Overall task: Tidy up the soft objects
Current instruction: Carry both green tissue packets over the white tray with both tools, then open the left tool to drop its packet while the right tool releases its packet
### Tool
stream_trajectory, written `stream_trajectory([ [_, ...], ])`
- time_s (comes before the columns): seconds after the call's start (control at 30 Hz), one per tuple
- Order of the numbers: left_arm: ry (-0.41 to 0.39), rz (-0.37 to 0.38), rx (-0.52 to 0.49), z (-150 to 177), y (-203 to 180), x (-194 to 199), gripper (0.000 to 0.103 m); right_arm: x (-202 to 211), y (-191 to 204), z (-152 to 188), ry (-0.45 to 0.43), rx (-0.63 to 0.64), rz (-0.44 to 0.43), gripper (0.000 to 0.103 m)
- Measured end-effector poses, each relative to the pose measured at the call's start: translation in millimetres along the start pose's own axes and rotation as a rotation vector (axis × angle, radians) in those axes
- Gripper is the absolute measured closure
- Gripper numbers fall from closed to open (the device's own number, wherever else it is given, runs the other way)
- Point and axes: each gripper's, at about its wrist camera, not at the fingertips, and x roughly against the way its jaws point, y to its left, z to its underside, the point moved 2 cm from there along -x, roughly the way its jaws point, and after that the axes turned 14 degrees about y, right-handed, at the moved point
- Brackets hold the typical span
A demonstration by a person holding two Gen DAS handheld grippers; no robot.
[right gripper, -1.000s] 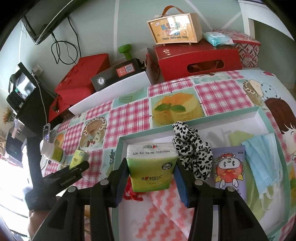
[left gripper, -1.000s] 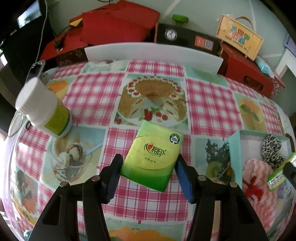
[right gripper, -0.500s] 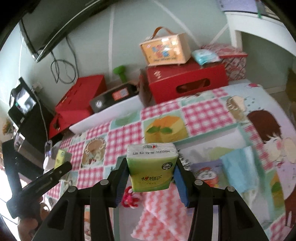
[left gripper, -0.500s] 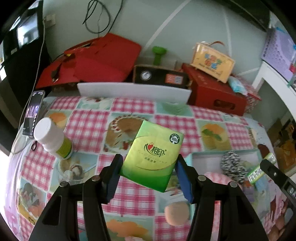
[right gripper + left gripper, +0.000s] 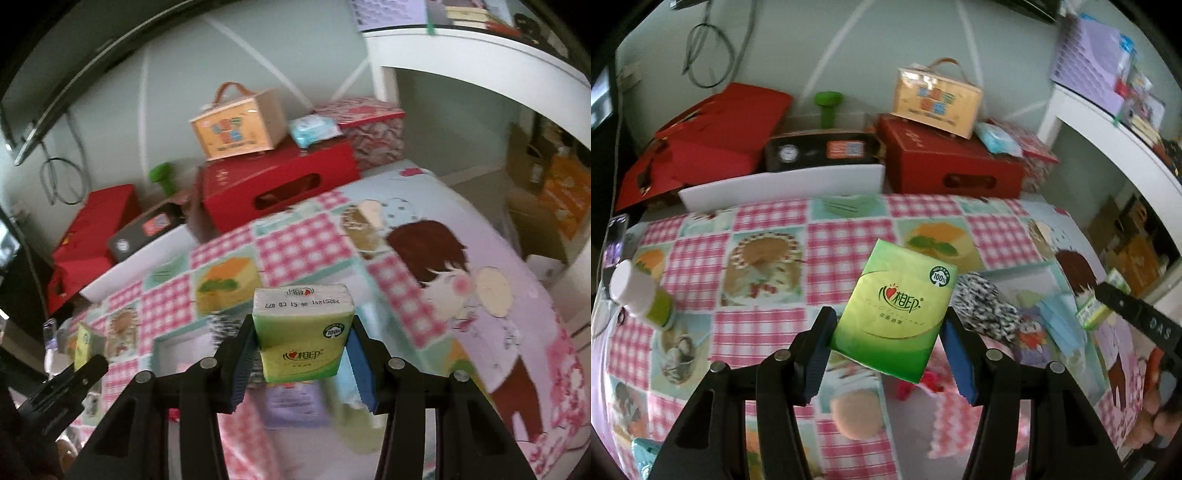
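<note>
On the far left of the left wrist view, one white-capped plastic bottle with a green label (image 5: 639,297) stands on the pink checked tablecloth with printed cakes (image 5: 768,325), well apart from everything else. Next, the left gripper (image 5: 884,332) pinches a green plastic-wrapped pocket tissue pack (image 5: 895,314) between its blue pads, the pack tilted with its long axis leaning up and to the left. To the right and beyond it lies the shallow pale-teal cardboard tray (image 5: 1015,271), holding one black-and-white spotted fabric scrunchie (image 5: 990,306), one folded blue face mask (image 5: 1060,325), one pink-and-white zigzag cloth (image 5: 964,417) and a purple printed packet only partly visible. At the right edge the right gripper (image 5: 1104,299) shows side-on, pinching a second green tissue pack (image 5: 1097,306).

In the right wrist view that second pack sits squarely between the pads, its printed short end up, right above the blurred tray contents. So there are two packs, one per gripper, both lifted off the table. The tray lies ahead and below both tools; the right gripper looks nearer, already hanging over the tray, while the left one is at its left edge. I judge the coming move as a lowering into free tray floor between the cloth and the mask.
</note>
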Motion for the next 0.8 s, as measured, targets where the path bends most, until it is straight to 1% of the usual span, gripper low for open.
stream_trajectory([
  [0.13,0.025,0.009,-0.039,4,-19,-11,0.044,-2,-15,0,0.003,-0.034,0.016,0.053],
  [0.27,0.033,0.012,-0.049,6,-27,-20,0.044,-8,-18,1,0.016,-0.036,0.035,0.053],
  [0.37,0.042,0.012,-0.042,6,-26,-28,0.044,-22,-15,2,0.059,-0.019,0.019,0.053],
  [0.5,0.059,0.013,-0.027,5,-23,-41,0.044,-44,-6,7,0.123,0.018,0.037,0.053],
  [0.7,0.112,0.01,-0.016,9,-21,-60,0.044,-58,-2,12,0.156,0.04,0.048,0.053],
  [0.8,0.124,0.015,-0.014,10,-22,-64,0.044,-60,-1,12,0.159,0.041,0.049,0.053],
])
